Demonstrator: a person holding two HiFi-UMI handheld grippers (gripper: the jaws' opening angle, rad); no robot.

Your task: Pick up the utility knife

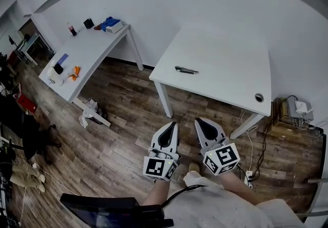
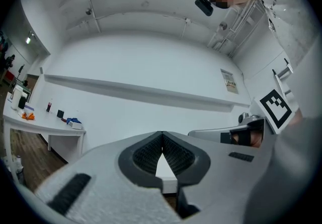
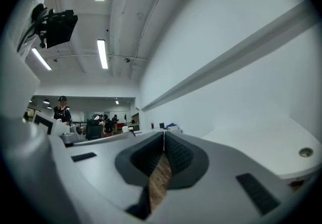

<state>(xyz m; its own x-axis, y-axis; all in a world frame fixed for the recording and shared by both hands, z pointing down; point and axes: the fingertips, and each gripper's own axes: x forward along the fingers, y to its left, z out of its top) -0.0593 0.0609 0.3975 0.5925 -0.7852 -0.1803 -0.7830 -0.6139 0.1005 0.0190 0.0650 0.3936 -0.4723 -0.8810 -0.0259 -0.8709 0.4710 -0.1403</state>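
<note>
The utility knife (image 1: 186, 70), dark and slim, lies on the near white table (image 1: 225, 68) close to its left front edge. Both grippers hover over the wooden floor in front of that table, well short of the knife. My left gripper (image 1: 171, 125) is shut, tips meeting with nothing between them. My right gripper (image 1: 198, 121) is shut too, also empty. In the left gripper view the tips of the left gripper (image 2: 161, 133) touch against a white wall. The tips of the right gripper (image 3: 164, 135) touch in the right gripper view; the knife shows in neither gripper view.
A second white table (image 1: 89, 53) stands at the left with a blue item, small bottles and an orange thing. Dark chairs (image 1: 20, 124) sit at far left. A power strip and cables (image 1: 294, 111) lie by the wall at right. People stand far off (image 3: 63, 109).
</note>
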